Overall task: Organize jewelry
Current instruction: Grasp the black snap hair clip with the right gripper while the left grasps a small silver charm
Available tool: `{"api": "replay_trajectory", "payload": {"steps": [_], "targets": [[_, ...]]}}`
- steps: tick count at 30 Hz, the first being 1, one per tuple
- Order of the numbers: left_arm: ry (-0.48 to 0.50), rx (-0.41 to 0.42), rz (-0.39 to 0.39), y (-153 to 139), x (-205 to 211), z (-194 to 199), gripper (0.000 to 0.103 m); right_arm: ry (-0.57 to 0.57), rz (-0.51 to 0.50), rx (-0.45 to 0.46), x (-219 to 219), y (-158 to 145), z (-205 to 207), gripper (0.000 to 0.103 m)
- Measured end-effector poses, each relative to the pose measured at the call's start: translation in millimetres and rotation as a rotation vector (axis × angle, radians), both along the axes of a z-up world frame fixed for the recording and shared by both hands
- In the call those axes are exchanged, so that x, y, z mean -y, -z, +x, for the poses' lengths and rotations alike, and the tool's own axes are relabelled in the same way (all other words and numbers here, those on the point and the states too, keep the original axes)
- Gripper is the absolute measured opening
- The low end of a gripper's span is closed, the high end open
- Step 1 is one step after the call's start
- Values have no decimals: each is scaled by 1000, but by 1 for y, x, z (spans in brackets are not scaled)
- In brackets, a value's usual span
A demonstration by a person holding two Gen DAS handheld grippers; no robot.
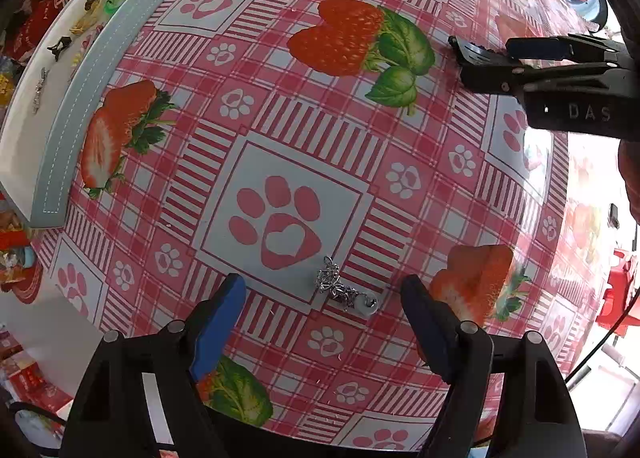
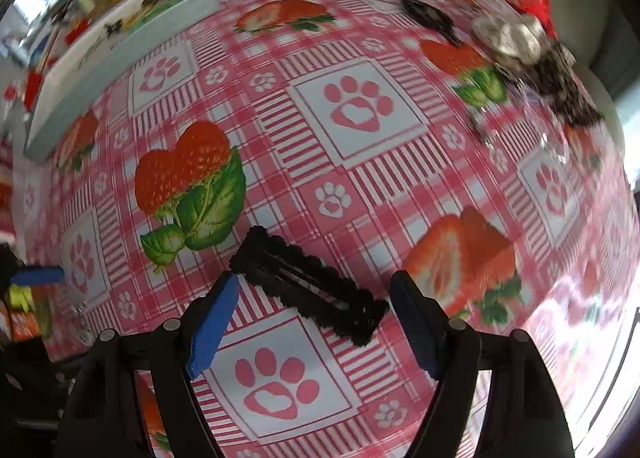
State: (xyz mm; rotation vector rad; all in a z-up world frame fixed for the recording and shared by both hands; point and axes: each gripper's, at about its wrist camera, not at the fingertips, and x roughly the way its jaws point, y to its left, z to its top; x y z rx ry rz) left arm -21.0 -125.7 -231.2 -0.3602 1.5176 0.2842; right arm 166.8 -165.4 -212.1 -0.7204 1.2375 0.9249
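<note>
A small silver charm [image 1: 345, 290] with a tangled chain and a clear bead lies on the strawberry tablecloth, just ahead of my left gripper [image 1: 323, 300], which is open around it without touching. A black scalloped hair clip [image 2: 308, 284] lies on the cloth between the fingers of my right gripper [image 2: 314, 296], which is open. The right gripper and the clip [image 1: 472, 52] also show at the right of the left wrist view. A pale blue jewelry tray [image 1: 86, 74] holding several small pieces sits at the far left; it also shows in the right wrist view [image 2: 120, 70].
More jewelry lies at the table's far edge: a dark beaded piece [image 2: 430, 16], a silver piece [image 2: 510, 38] and a dark heap [image 2: 564, 94]. Red boxes and clutter stand beyond the tray. A red stool [image 1: 618, 294] is off the table's right side.
</note>
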Motion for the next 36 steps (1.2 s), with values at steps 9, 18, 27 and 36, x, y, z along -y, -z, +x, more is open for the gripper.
{"api": "replay_trajectory", "payload": {"steps": [9, 18, 27, 36], "targets": [[9, 20, 26, -11, -3, 3, 38, 17, -5, 6, -6, -3, -1, 51], [13, 74, -69, -16, -29, 3, 18, 120, 22, -20, 3, -12, -13, 44], [49, 114, -87, -31, -49, 5, 18, 354, 90, -167, 41, -22, -14, 3], [73, 116, -79, -44, -51, 1, 18, 484, 128, -214, 74, -25, -13, 3]]}}
